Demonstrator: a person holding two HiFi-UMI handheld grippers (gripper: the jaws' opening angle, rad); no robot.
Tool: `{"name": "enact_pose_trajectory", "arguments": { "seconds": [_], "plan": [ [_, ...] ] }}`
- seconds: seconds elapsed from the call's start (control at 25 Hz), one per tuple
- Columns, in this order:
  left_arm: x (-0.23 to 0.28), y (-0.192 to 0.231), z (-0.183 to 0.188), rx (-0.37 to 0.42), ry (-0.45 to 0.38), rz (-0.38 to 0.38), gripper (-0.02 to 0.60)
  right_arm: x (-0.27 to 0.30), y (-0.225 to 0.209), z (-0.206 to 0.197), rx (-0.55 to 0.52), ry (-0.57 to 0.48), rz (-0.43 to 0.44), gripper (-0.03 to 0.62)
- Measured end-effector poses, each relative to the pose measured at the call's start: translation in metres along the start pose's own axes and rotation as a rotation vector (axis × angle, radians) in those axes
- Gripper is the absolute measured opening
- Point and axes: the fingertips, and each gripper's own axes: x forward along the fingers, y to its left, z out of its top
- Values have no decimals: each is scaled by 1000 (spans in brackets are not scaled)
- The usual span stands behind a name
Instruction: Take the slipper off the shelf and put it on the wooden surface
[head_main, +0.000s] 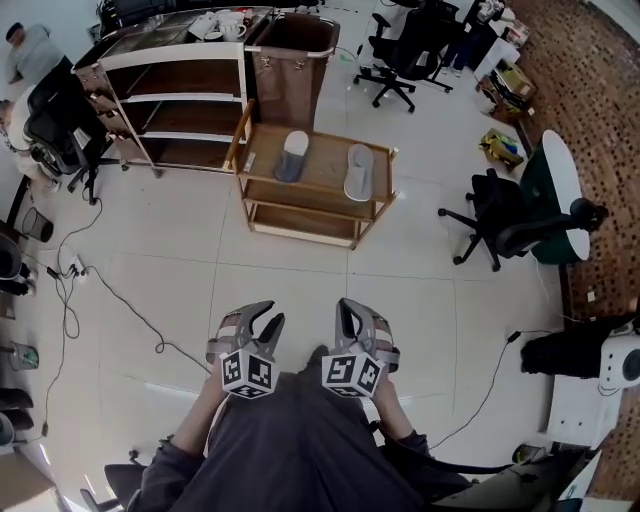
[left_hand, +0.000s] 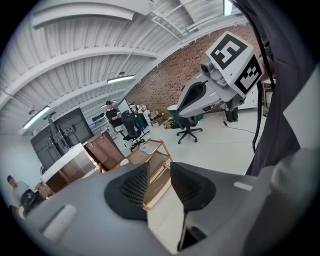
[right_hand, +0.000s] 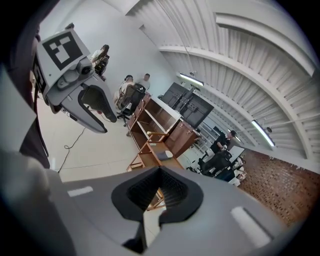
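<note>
Two grey slippers lie side by side on the top of a small wooden cart (head_main: 318, 183), the left slipper (head_main: 293, 157) and the right slipper (head_main: 359, 172), both with toes pointing away. The cart stands well ahead of me across the tiled floor. My left gripper (head_main: 268, 327) is held close to my body, open, with a clear gap between its pads (left_hand: 134, 186) and nothing in it. Beside it my right gripper (head_main: 346, 318) is shut and empty, its pads meeting at the tips (right_hand: 160, 171). The cart (left_hand: 152, 162) shows through the left jaws, and one slipper (right_hand: 164, 155) above the right ones.
A white-framed shelf unit (head_main: 175, 100) with wooden boards stands left of the cart, a brown bin (head_main: 292, 62) behind it. Black office chairs (head_main: 505, 222) (head_main: 60, 130) stand right and left. A cable (head_main: 110, 290) runs over the floor at the left.
</note>
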Motion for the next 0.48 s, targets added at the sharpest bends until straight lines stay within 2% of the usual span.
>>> {"name": "enact_pose_trajectory", "arguments": {
  "seconds": [0.12, 0.28, 0.48],
  "plan": [
    [-8, -7, -10, 19, -22, -27, 152, -7, 17, 2, -3, 20, -16, 2],
    [-14, -20, -26, 97, -20, -50, 149, -12, 38, -1, 0, 49, -27, 2],
    [-20, -39, -36, 91, -22, -84, 147, -24, 55, -10, 1, 75, -24, 2]
  ]
}}
